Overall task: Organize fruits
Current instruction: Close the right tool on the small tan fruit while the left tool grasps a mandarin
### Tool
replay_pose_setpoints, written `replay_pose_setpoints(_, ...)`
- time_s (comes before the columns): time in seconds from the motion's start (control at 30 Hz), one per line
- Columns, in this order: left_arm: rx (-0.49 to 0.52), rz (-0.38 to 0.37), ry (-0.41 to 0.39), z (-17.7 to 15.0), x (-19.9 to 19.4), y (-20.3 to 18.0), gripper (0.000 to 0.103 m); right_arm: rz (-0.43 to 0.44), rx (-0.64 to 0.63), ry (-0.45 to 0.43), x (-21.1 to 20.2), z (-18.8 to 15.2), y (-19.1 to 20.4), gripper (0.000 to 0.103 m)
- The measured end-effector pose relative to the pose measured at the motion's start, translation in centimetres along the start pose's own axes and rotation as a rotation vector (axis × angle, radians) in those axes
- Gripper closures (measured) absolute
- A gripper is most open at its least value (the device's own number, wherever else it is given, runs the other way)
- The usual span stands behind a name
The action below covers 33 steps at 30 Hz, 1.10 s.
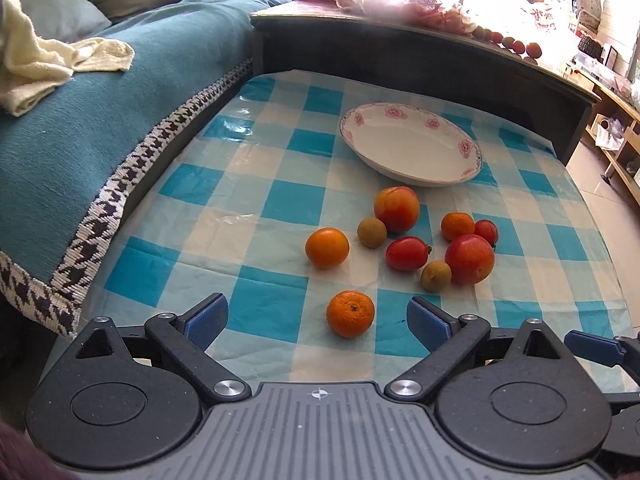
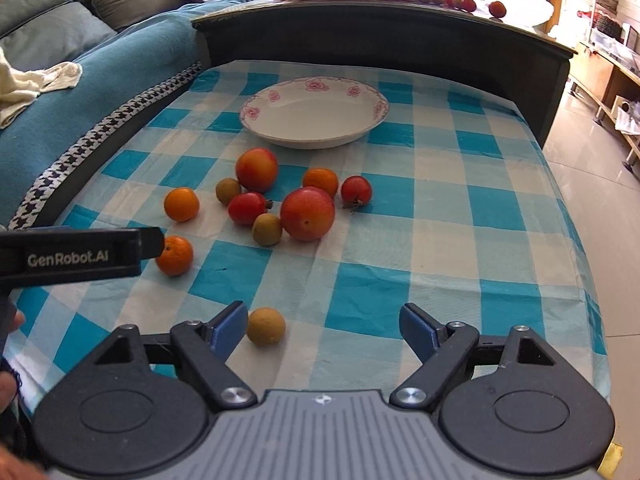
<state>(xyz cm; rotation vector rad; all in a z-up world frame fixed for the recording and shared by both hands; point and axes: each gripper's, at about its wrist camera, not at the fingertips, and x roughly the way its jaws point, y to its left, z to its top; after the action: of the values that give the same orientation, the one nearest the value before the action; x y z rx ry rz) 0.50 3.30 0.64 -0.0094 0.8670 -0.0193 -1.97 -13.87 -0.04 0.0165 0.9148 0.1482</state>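
Orange mandarin (image 1: 350, 313) lies on the table (image 1: 256, 184) between my left hand-held gripper's (image 1: 317, 320) spread jaws, untouched. My right hand-held gripper (image 2: 322, 326) is spread too, a small tan fruit (image 2: 265, 326) just beside its left pad. Farther off, the other fruits (image 2: 280, 198) cluster near a white floral plate (image 2: 316, 110). Blue-checked cloth covers the table; a teal sofa (image 1: 80, 120) runs along the left. I read "GenRobot.AI" (image 2: 67, 259) on the left tool's side.

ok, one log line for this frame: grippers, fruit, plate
left gripper: open, over mandarin | right gripper: open, beside longan | plate: empty | other fruit: loose on checked cloth
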Motion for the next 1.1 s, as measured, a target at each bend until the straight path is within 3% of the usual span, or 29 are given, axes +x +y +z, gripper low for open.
replay_pose_setpoints(0.27,0.001,-0.017,0.004,-0.1,0.3,0.2,0.005,0.111,-0.049,0.045,1.4,-0.7,1.5,0.054)
replay_pose_setpoints(0.4,-0.003,-0.014,0.009,-0.1,0.6,0.4,0.005,0.122,-0.087,0.056,1.9,-0.7,2.2,0.059)
replay_pose_setpoints(0.57,0.001,-0.019,0.018,-0.3,1.0,0.7,0.008,0.108,-0.131,0.085,2.7,-0.6,2.7,0.076)
replay_pose_setpoints(0.73,-0.001,-0.081,0.053,-0.9,1.9,0.7,0.016,0.123,-0.150,0.089,2.7,-0.4,2.5,0.076)
replay_pose_setpoints(1.1,0.111,-0.032,0.065,-0.7,4.2,-1.3,0.033,0.152,-0.041,0.107,2.4,0.5,0.4,0.077)
